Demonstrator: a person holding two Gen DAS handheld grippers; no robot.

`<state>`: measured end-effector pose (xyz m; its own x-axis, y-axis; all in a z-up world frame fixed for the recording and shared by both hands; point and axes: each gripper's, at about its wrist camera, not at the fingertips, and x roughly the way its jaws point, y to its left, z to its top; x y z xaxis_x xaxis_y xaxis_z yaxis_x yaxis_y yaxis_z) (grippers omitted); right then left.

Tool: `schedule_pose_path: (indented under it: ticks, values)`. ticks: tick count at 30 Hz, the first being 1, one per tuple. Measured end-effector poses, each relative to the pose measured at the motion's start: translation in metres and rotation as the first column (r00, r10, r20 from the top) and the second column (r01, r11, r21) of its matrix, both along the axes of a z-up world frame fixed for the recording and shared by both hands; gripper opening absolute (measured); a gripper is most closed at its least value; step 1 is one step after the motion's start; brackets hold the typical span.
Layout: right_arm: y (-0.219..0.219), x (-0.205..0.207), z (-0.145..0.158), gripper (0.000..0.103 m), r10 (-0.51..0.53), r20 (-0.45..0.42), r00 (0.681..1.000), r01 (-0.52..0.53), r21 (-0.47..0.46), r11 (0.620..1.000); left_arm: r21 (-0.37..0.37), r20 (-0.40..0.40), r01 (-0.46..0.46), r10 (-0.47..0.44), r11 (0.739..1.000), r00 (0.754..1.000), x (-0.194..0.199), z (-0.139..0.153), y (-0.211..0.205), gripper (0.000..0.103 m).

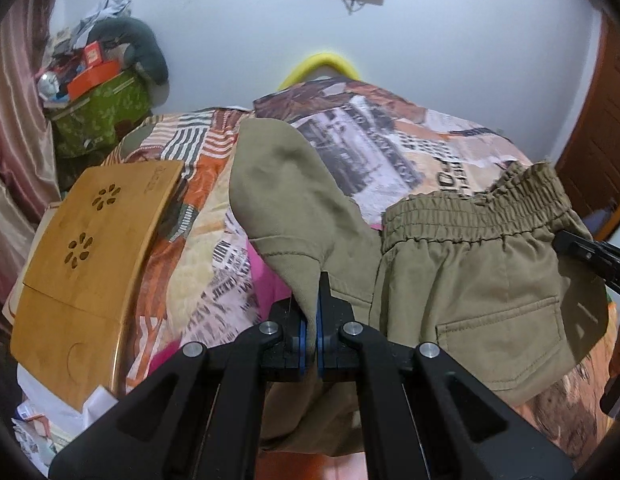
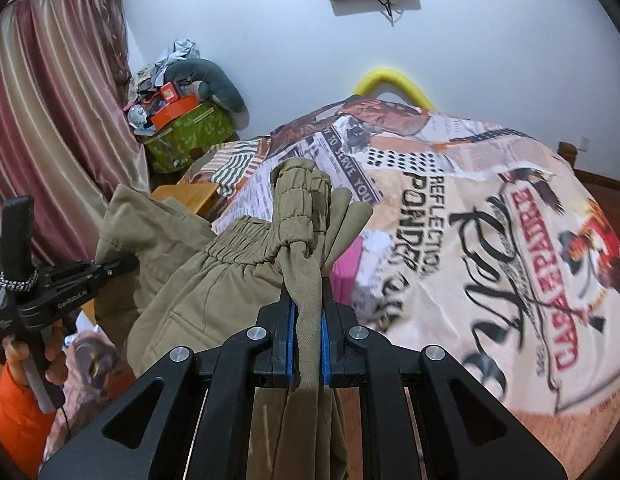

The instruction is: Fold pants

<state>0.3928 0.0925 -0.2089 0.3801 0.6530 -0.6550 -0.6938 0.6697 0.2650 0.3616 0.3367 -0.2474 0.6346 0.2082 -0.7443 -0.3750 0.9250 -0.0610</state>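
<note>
The khaki pants (image 1: 469,280) hang lifted above the bed between both grippers. My left gripper (image 1: 308,320) is shut on a fold of the pants' fabric; a leg end bulges up beyond it. The elastic waistband (image 1: 469,212) and a back pocket (image 1: 497,340) face the left wrist view. My right gripper (image 2: 308,320) is shut on the bunched waistband end (image 2: 302,208) of the pants (image 2: 198,292). The right gripper also shows at the right edge of the left wrist view (image 1: 589,256); the left one shows at the left of the right wrist view (image 2: 70,280).
The bed carries a printed patchwork cover (image 2: 489,240) (image 1: 369,152). A bamboo lap tray (image 1: 90,248) lies on the bed's left side. A green box (image 1: 98,116) piled with clutter stands by the curtain (image 2: 50,120). A yellow foam arc (image 1: 321,64) sits at the bedhead.
</note>
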Motion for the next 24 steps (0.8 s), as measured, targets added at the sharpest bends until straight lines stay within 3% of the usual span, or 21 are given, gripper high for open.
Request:
schedule_pose_path:
  ticks: [11, 16, 20, 22, 24]
  values:
    - [0.026, 0.031, -0.052, 0.009, -0.036, -0.036, 0.999, 0.033, -0.081, 0.996, -0.1, -0.125, -0.044, 0.031, 0.994, 0.992, 0.036, -0.083, 0.048, 0.004]
    - [0.017, 0.035, -0.064, 0.013, -0.041, -0.064, 0.997, 0.034, -0.1, 0.994, -0.141, -0.169, -0.054, 0.03, 0.989, 0.985, 0.031, -0.104, 0.062, 0.017]
    - [0.018, 0.027, -0.068, 0.022, -0.04, -0.033, 0.999, 0.034, -0.177, 0.984, -0.059, -0.204, -0.056, 0.043, 0.997, 0.978, 0.023, -0.101, 0.056, 0.019]
    - [0.014, 0.024, -0.068, 0.036, -0.045, -0.03, 0.999, 0.038, -0.202, 0.979, -0.007, -0.218, -0.04, 0.037, 0.999, 0.975, 0.016, -0.098, 0.05, 0.019]
    - [0.009, 0.02, -0.068, 0.043, -0.046, -0.029, 0.999, 0.038, -0.22, 0.975, 0.006, -0.225, -0.034, 0.034, 0.999, 0.974, 0.012, -0.096, 0.049, 0.019]
